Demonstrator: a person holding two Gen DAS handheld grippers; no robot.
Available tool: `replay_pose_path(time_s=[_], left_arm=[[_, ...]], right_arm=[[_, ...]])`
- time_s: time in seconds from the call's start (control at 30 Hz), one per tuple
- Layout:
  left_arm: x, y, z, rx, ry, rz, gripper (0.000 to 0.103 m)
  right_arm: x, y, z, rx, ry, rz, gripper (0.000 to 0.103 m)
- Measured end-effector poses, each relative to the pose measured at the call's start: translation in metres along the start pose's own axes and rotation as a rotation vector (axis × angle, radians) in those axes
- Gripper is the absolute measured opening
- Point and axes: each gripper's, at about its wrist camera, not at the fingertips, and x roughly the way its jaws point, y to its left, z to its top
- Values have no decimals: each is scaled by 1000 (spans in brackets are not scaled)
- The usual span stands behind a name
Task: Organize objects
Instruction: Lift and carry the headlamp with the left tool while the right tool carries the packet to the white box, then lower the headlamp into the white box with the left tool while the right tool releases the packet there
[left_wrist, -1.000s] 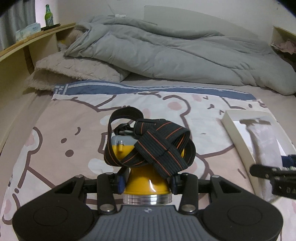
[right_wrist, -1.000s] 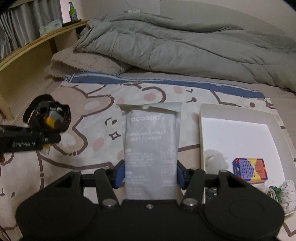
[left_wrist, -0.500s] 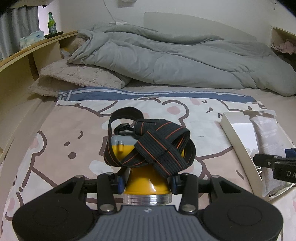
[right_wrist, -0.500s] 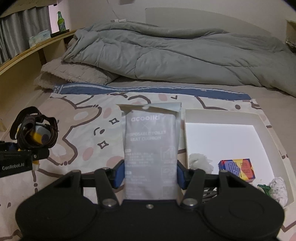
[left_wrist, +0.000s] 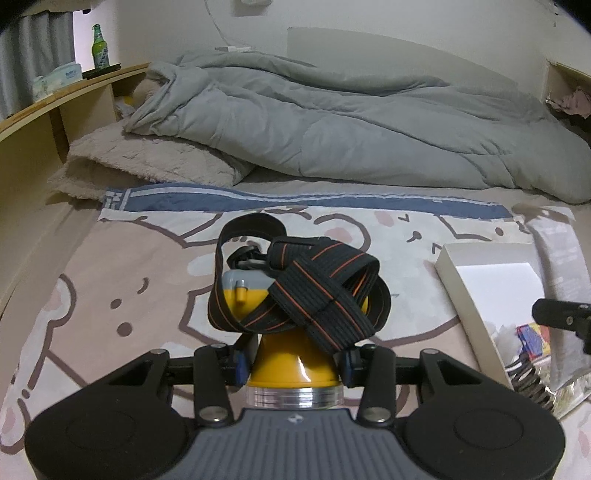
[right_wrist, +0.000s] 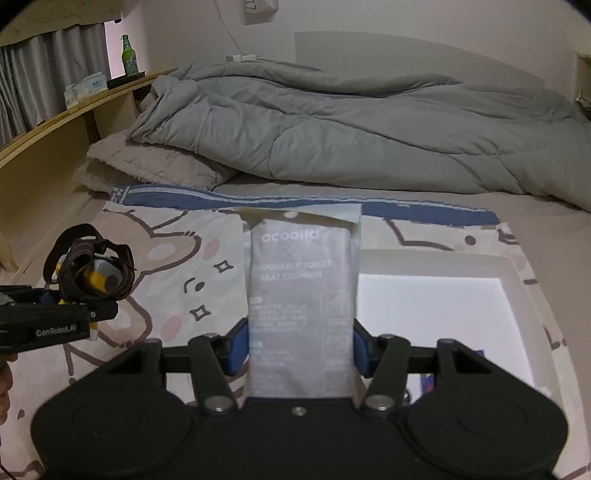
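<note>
The yellow headlamp (left_wrist: 291, 354), its black strap (left_wrist: 317, 295) looped over it, is clamped in the left gripper (left_wrist: 293, 363) above the bear-print sheet (left_wrist: 110, 295). The right gripper (right_wrist: 300, 349) pinches a grey packet (right_wrist: 301, 295) upright, just left of the white box (right_wrist: 436, 258). Inside the box lie what may be crumpled tissues (left_wrist: 506, 338) and a small colourful carton (left_wrist: 532, 336). A grey duvet (left_wrist: 351, 129) is heaped behind.

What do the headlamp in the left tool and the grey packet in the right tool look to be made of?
Headlamp: glossy yellow plastic body, judging by its sheen, with a silvery metallic-looking ring; its strap looks like ribbed woven elastic, black with orange stripes. Packet: thin matte grey plastic film or foil, printed, flexible with a torn-looking top edge.
</note>
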Motion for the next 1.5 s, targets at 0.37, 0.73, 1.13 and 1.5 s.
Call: replay_pose_path(time_s=[0.37, 0.73, 1.13, 1.5], left_arm=[[14, -43, 19, 31, -9, -87, 45], [26, -96, 38, 23, -12, -164, 45], [68, -180, 58, 57, 8, -287, 45], [122, -234, 51, 93, 87, -336, 45]], right_arm=[[0, -53, 33, -1, -40, -85, 56], [18, -123, 21, 104, -53, -157, 56], [52, -194, 5, 74, -16, -253, 56], [113, -230, -27, 5, 160, -267, 56]])
